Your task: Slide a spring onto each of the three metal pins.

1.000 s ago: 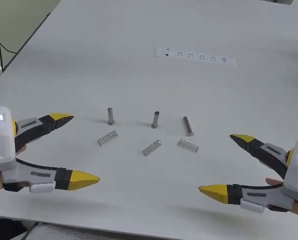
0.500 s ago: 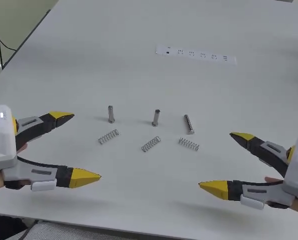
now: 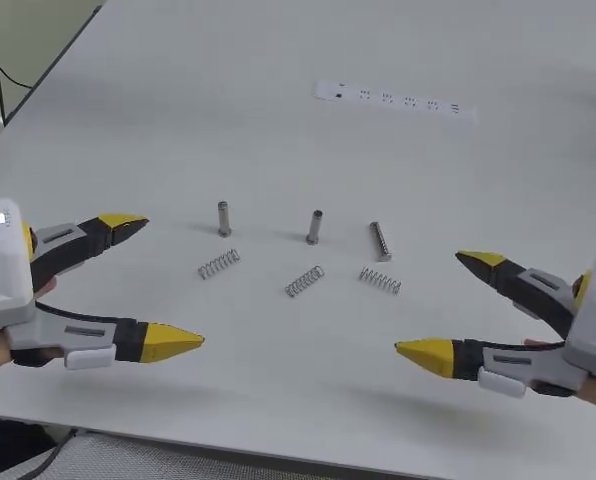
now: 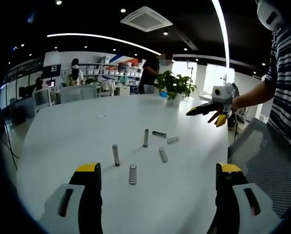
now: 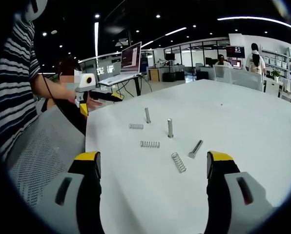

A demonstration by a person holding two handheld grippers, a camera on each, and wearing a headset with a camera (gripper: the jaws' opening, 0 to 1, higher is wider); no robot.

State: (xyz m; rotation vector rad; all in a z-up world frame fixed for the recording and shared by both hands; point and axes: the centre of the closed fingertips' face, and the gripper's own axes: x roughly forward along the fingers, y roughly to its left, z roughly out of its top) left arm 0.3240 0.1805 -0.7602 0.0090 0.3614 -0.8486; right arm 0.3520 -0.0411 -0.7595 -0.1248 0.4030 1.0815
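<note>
Tongs first: the left tongs [image 3: 170, 282] and the right tongs [image 3: 429, 303] both stand wide open with nothing between their jaws. They hover low over the near part of the table [image 3: 278, 130], one to each side of the parts and well apart from them. Over the last second they keep almost the same places and the same spread. The slight upward drift of the whole head view is the camera's, not the parts'. Pins and springs lie as they did. By my judgement the task has not started: no spring is on any pin, and the first pick is yet to come.

The head view gives the layout. The left pin [image 3: 223, 218], middle pin [image 3: 315, 226] and right pin [image 3: 379, 241] sit in a row, each with a spring just in front of it: left spring [image 3: 218, 264], middle spring [image 3: 304, 281], right spring [image 3: 379, 280]. A power strip [image 3: 396, 102] lies far behind them.

The right gripper view adds a side-on look. Two pins stand upright, while the right pin [image 5: 195, 149] lies flat on the table, which the head view only hints at. It probably needs lifting or standing up before a spring goes on.
</note>
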